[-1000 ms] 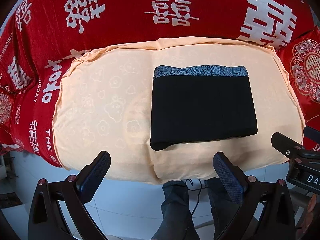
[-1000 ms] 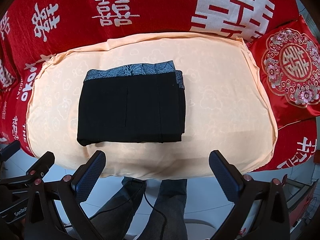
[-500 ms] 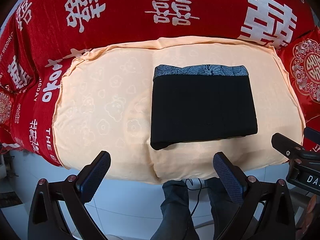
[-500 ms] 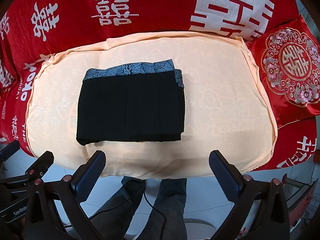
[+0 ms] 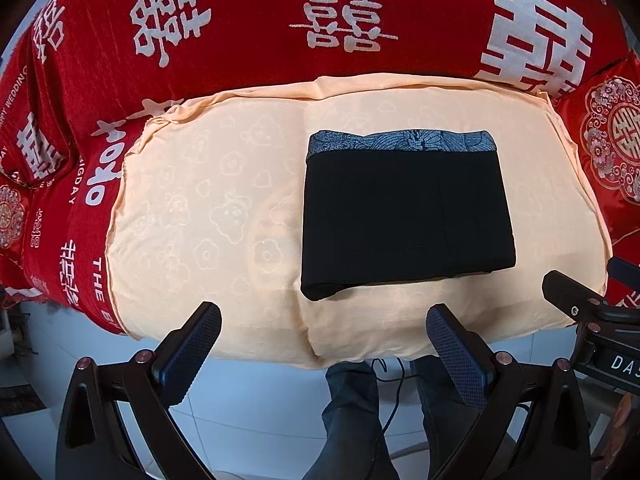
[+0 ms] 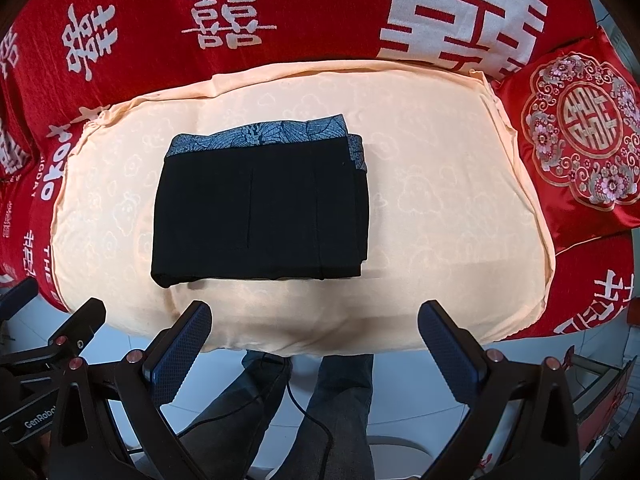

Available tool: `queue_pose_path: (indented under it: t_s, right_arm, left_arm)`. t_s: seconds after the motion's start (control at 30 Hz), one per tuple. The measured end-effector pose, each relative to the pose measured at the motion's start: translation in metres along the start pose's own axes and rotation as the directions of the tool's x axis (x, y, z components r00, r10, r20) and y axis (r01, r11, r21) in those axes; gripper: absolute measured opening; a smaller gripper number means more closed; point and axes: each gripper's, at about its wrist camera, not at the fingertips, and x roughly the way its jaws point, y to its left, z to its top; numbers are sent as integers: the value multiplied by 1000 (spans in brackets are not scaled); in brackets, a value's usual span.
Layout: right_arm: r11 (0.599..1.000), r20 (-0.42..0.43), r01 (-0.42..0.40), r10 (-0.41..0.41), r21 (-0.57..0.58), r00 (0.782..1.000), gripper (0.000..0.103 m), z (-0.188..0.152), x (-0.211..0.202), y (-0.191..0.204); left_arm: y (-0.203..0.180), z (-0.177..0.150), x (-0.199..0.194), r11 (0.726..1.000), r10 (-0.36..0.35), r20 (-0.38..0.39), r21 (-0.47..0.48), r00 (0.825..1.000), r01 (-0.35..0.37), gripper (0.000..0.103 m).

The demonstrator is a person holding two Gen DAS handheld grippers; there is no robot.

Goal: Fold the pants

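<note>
1. Black pants [image 5: 406, 216], folded into a compact rectangle, are lying on the peach cushion [image 5: 208, 208]; the left claw [image 5: 324, 354] is hanging wide open, empty, clear of the fabric.
2. Right claw [image 6: 316, 350] is likewise gaping, holding nothing, so folding looks done.

In front of me a red sofa [image 5: 240, 20] carries a peach seat cover [image 5: 200, 220], and folded black pants [image 5: 404, 224] lie flat on that cover.

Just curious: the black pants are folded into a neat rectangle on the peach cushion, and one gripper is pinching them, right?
Not quite. The pants do lie folded on the cushion, but the right wrist view shows the right gripper open, off the fabric; likewise the left gripper.
</note>
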Motion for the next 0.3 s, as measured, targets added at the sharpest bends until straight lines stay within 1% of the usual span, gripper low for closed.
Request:
queue_pose_path:
  t_s: [0.13, 0.3]
  right_arm:
    - [1000, -2, 2, -2, 3, 1000, 103, -4, 2, -1]
    - [1000, -8, 3, -3, 3, 1000, 103, -3, 3, -2]
  left_arm:
    - [0, 0, -1, 1000, -2, 10, 8, 1000, 2, 103]
    - [-1, 1, -3, 1000, -22, 17, 12, 1000, 22, 103]
